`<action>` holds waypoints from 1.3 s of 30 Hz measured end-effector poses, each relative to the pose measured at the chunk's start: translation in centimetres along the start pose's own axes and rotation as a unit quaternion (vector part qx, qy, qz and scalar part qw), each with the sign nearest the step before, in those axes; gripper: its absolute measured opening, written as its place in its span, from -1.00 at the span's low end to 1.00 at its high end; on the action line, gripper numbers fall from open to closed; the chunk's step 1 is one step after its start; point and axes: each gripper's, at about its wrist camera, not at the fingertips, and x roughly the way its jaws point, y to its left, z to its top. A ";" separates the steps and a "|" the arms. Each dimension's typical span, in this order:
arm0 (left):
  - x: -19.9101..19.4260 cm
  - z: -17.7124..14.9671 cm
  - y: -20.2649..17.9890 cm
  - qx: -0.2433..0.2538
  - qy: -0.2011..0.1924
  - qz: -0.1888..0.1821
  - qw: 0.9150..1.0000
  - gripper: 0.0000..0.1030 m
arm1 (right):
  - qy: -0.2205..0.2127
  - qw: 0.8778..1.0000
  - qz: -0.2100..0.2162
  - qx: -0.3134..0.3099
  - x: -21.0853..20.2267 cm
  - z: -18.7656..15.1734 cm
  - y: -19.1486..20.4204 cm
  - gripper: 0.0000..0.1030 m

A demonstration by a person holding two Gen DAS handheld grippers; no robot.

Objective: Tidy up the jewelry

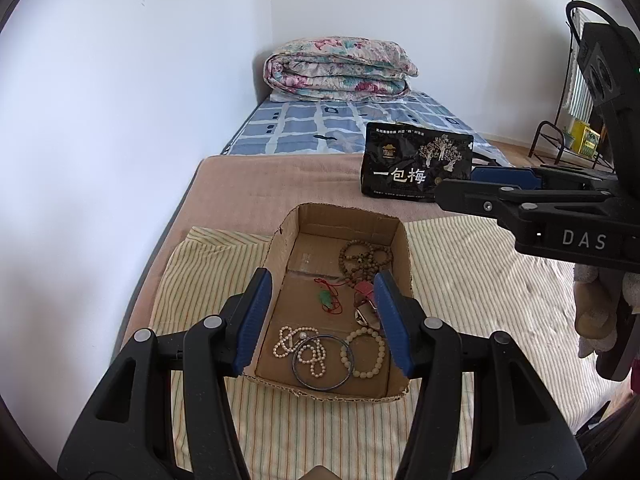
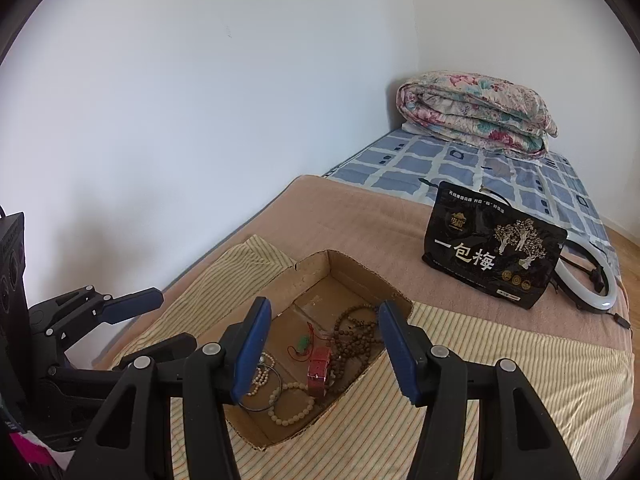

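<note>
Hovering over the cardboard box (image 1: 394, 236), the left gripper (image 1: 324, 316) has its jaws wide apart and holds nothing; the right gripper (image 2: 322, 340) hangs just as open and empty above the same box. All the jewelry lies on the box floor: a pearl string (image 1: 300, 346) tangled with a thin metal bangle (image 1: 320, 364), a pale bead bracelet (image 1: 362, 354) just beside them, a green pendant on red cord (image 1: 327, 298), a red watch (image 2: 319, 368) and a heap of brown wooden beads (image 1: 362, 258) at the far end.

The likely step is picking one piece, and the pale bead bracelet looks easiest, since it lies apart from the tangle. Coming straight down with one finger inside the ring and one outside should catch it cleanly; grabbing at the pearls would probably drag the bangle along.

The box walls are low but close, so wide jaws may knock the rims. Outside, the striped cloth (image 1: 460, 280) offers free room right and front; the black pouch (image 2: 488, 252) stands well apart, and the wall hems in the left.
</note>
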 end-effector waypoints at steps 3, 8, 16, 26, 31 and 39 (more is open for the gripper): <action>-1.4 0.0 -0.5 -0.005 -0.008 0.002 1.000 0.06 | -0.013 1.000 -0.005 0.001 -2.1 -0.7 0.0 0.24; -3.8 -0.2 -1.6 -0.005 -0.025 0.010 1.000 0.06 | -0.027 1.000 -0.013 0.009 -5.4 -2.3 -0.6 0.30; -5.8 -1.0 -3.6 0.000 -0.047 0.007 0.999 0.09 | -0.036 0.999 -0.032 0.007 -8.7 -5.2 -1.3 0.49; -5.4 -2.2 -5.1 0.012 -0.057 0.017 0.998 0.62 | -0.078 0.995 -0.050 0.030 -10.1 -8.2 -2.7 0.99; -5.3 -2.2 -5.5 0.018 -0.061 0.013 0.998 0.72 | -0.081 0.993 -0.067 0.046 -9.5 -9.4 -3.9 0.99; -5.8 -2.6 -5.7 0.030 -0.077 0.031 0.996 0.88 | -0.084 0.993 -0.080 0.038 -9.6 -9.8 -4.0 0.99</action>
